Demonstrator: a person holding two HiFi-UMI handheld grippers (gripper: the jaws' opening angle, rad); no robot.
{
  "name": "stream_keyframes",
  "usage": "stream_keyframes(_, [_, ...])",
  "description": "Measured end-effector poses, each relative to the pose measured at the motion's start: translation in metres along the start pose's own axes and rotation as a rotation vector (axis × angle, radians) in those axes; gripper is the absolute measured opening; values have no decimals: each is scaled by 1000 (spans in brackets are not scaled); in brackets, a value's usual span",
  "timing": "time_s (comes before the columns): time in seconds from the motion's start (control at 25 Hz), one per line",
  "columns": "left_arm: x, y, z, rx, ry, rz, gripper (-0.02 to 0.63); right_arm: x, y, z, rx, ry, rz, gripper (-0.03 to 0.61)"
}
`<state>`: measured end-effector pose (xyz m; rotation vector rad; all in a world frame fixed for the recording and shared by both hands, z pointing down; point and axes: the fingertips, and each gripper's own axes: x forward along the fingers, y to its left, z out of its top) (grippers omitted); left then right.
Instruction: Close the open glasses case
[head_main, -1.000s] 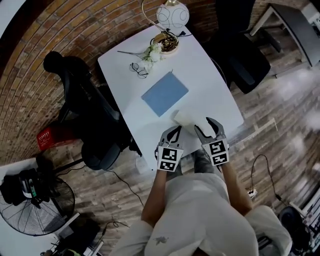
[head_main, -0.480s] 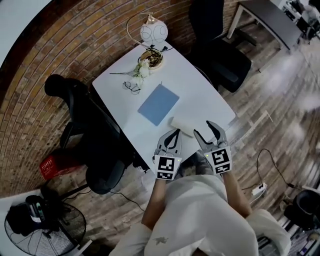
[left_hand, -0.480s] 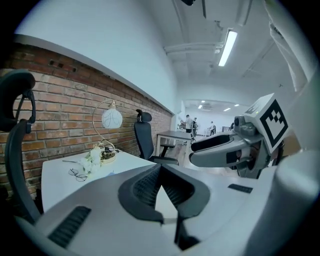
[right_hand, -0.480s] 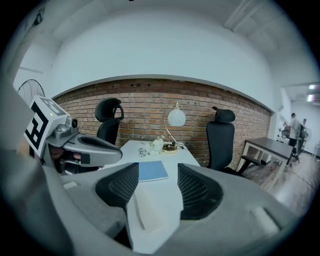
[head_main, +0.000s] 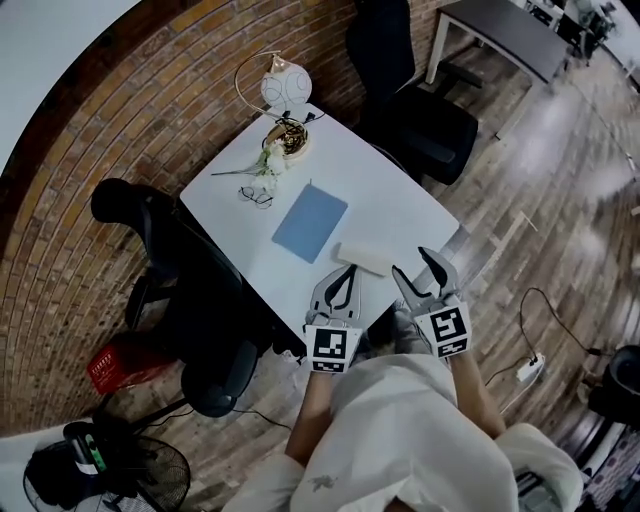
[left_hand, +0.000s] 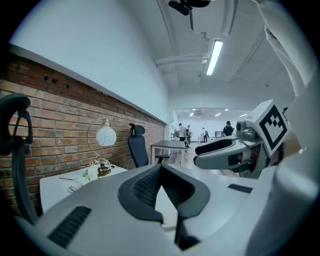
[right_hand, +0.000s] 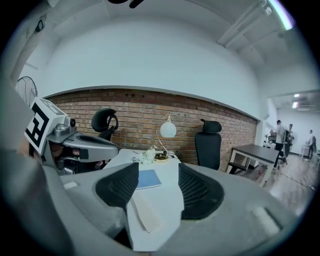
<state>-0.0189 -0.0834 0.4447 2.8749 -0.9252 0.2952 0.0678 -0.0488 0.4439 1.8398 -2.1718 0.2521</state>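
Note:
The glasses case (head_main: 360, 257) is a pale, flat oblong lying near the front edge of the white table (head_main: 400, 205); whether its lid stands open I cannot tell. My left gripper (head_main: 345, 272) hovers just in front of it with its tips together and nothing held. My right gripper (head_main: 422, 268) is to the case's right, open and empty. In the right gripper view the case (right_hand: 142, 212) lies between and below the spread pads of the right gripper (right_hand: 158, 172). In the left gripper view the left gripper (left_hand: 160, 170) has its pads meeting at the tip.
On the table lie a blue notebook (head_main: 310, 222), loose glasses (head_main: 255, 195), white flowers (head_main: 266, 160) and a globe lamp (head_main: 283, 86). Black office chairs stand at the left (head_main: 190, 290) and at the back right (head_main: 420, 115). A fan (head_main: 90, 470) is on the floor.
The head view has shifted, so the table sits higher and further left in frame. Both grippers stay at the table's near edge by the case, jaws unchanged.

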Motion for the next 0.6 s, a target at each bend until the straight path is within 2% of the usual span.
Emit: stream_keyframes(0.6, [-32, 4, 39, 37, -88, -20, 5, -26, 16, 44, -34, -80, -57, 244])
